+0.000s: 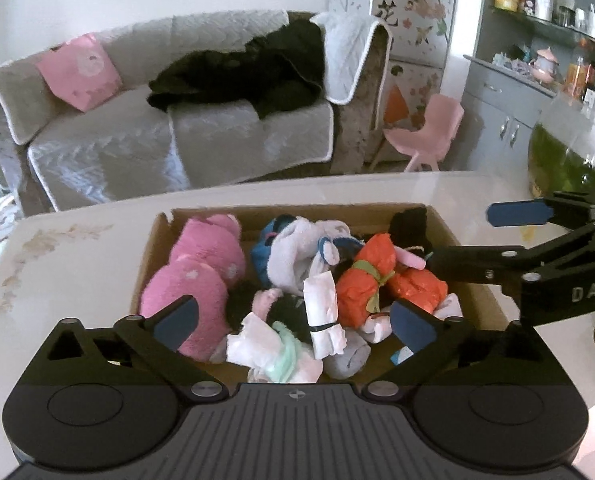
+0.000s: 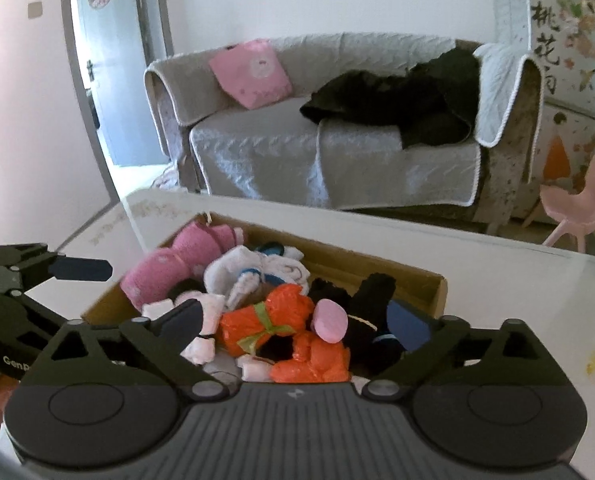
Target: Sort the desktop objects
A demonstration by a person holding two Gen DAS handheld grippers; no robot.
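Observation:
A cardboard box [image 1: 469, 240] on the white table [image 1: 77, 264] holds several soft items: a pink plush [image 1: 201, 272], a white and blue cloth bundle [image 1: 297, 256], two orange tied bags [image 1: 365, 280], a white rolled paper [image 1: 323, 312] and a black item [image 1: 409, 220]. My left gripper [image 1: 295, 322] is open and empty, just above the box's near side. My right gripper [image 2: 297, 320] is open and empty over the orange bags [image 2: 269, 320]; it also shows in the left wrist view [image 1: 477, 240] over the box's right side. The box [image 2: 417, 280] shows in the right wrist view too.
A grey sofa [image 1: 157, 128] with a pink cushion [image 1: 79, 70] and black clothes stands behind the table. A pink chair [image 1: 425, 132] and shelves [image 1: 537, 60] are at the right. A glass tank with green content [image 1: 565, 152] stands at the table's right.

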